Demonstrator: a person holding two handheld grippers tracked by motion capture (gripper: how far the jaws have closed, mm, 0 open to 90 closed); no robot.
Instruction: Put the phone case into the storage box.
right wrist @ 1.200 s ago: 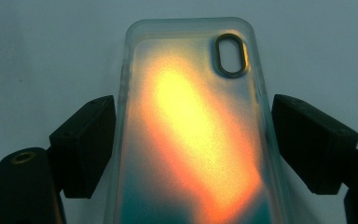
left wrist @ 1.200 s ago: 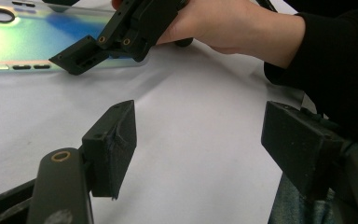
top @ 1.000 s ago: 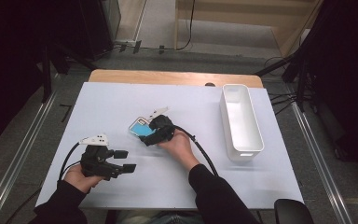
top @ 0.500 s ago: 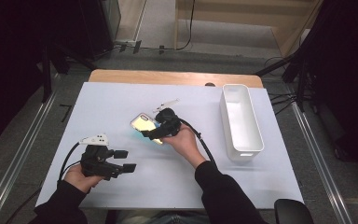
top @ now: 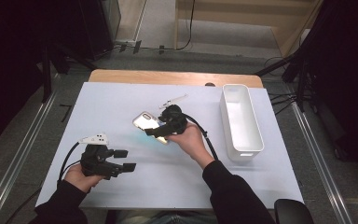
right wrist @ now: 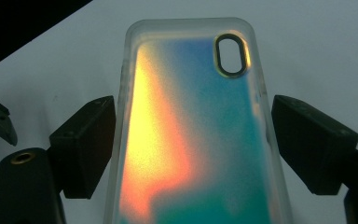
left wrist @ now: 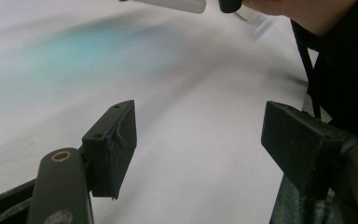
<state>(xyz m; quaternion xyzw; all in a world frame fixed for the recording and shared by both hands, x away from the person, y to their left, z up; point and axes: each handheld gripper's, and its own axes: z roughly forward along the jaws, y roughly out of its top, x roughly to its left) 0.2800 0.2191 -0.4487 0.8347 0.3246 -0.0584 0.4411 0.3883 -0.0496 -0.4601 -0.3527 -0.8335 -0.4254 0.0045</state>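
Note:
An iridescent phone case (right wrist: pixel 196 140), clear-rimmed with an oval camera hole, lies between the jaws of my right gripper (right wrist: pixel 193 149), which is shut on its long edges. From above, the phone case (top: pixel 144 122) hangs tilted over the middle of the white table cover, held by the right gripper (top: pixel 154 131). Its teal glow falls on the cover below. My left gripper (top: pixel 126 160) rests low at the front left, open, with nothing between the jaws. In its own view the left gripper (left wrist: pixel 198 140) looks across bare white cover toward the case's edge (left wrist: pixel 168 3).
A long white bin (top: pixel 242 151) stands at the right side of the white cover (top: pixel 121 102). A strip of the wooden table (top: pixel 168 77) runs along the far edge. Metal rails flank the table on both sides.
My right gripper has risen and shifted a little right and away, carrying the phone case, which has tilted and now shows pale instead of blue. The left gripper has stayed put.

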